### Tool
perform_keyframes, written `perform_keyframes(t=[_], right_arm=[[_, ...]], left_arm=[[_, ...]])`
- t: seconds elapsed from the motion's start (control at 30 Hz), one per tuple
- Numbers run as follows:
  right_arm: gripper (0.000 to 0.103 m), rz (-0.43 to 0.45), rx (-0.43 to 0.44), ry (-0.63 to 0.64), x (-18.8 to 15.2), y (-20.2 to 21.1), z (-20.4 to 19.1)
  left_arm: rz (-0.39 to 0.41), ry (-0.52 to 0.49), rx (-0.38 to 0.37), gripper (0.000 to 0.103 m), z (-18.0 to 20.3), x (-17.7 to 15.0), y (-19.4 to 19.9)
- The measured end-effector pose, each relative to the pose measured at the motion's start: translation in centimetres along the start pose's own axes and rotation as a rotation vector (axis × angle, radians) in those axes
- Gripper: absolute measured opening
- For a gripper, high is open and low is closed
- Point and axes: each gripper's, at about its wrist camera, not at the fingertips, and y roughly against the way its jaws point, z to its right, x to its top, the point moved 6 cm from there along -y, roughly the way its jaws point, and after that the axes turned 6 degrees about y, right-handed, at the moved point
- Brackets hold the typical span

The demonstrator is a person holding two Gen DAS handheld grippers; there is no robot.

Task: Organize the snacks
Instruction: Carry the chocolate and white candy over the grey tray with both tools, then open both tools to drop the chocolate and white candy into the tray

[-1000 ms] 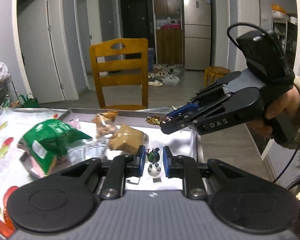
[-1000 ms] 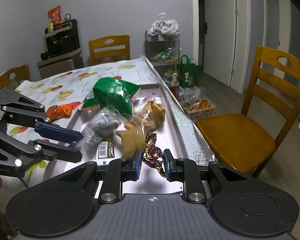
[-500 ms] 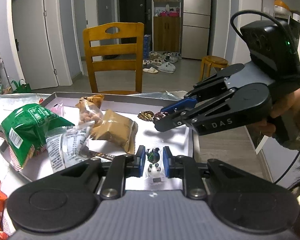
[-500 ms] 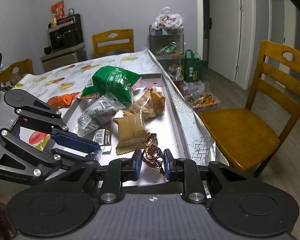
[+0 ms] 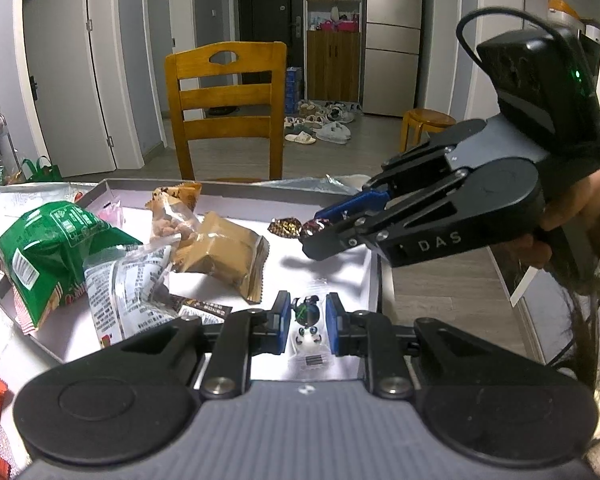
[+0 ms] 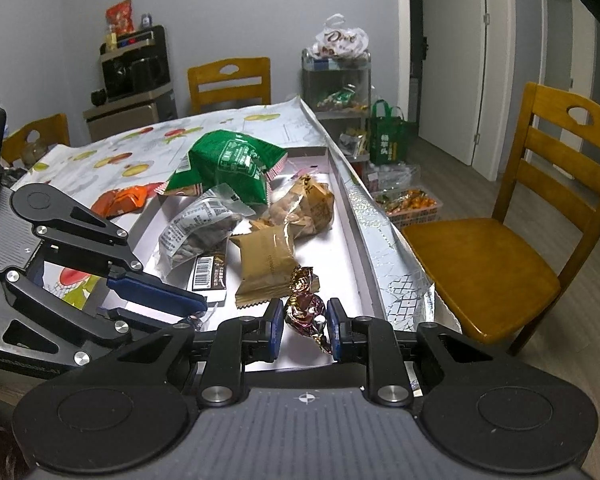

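Note:
A shallow white tray (image 5: 332,270) (image 6: 346,232) holds a green bag (image 5: 56,248) (image 6: 232,164), a clear nut packet (image 5: 124,284) (image 6: 198,236), a brown biscuit pack (image 5: 224,254) (image 6: 266,258) and a peanut bag (image 5: 172,216) (image 6: 304,208). My left gripper (image 5: 305,322) (image 6: 198,312) is shut on a small clear panda candy packet (image 5: 309,330) low over the tray's near end. My right gripper (image 6: 303,330) (image 5: 314,238) is shut on a brown foil candy (image 6: 305,306) (image 5: 288,226), just above the tray floor beside the biscuit pack.
An orange packet (image 6: 122,200) lies on the fruit-print tablecloth (image 6: 112,152) left of the tray. A wooden chair (image 5: 226,108) (image 6: 516,232) stands close beyond the tray's edge. A snack cart (image 6: 336,92) and further chairs stand at the table's far end.
Both grippers have come lower and closer over the tray, each still holding its candy. The right gripper with the foil candy has sunk toward the tray floor.

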Motion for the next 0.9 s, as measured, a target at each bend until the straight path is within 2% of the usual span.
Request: perform_keyframes(t=[0.6, 0.67, 0.77, 0.9], right_arm=[[0.025, 0.001, -0.010, 0.006, 0.25, 0.13, -0.08], [0.025, 0.002, -0.012, 0.005, 0.27, 0.18, -0.03], [0.025, 0.001, -0.014, 0.004, 0.30, 0.22, -0.04], [0.025, 0.001, -0.012, 0.001, 0.34, 0.29, -0.06]], left_arm=[[-0.005, 0.009, 0.001, 0.017, -0.29, -0.33, 0.10], [-0.007, 0.009, 0.003, 0.020, -0.26, -0.36, 0.15], [0.001, 0.019, 0.008, 0.035, -0.28, -0.30, 0.42], [0.011, 0.030, 0.008, 0.037, -0.48, -0.22, 0.67]])
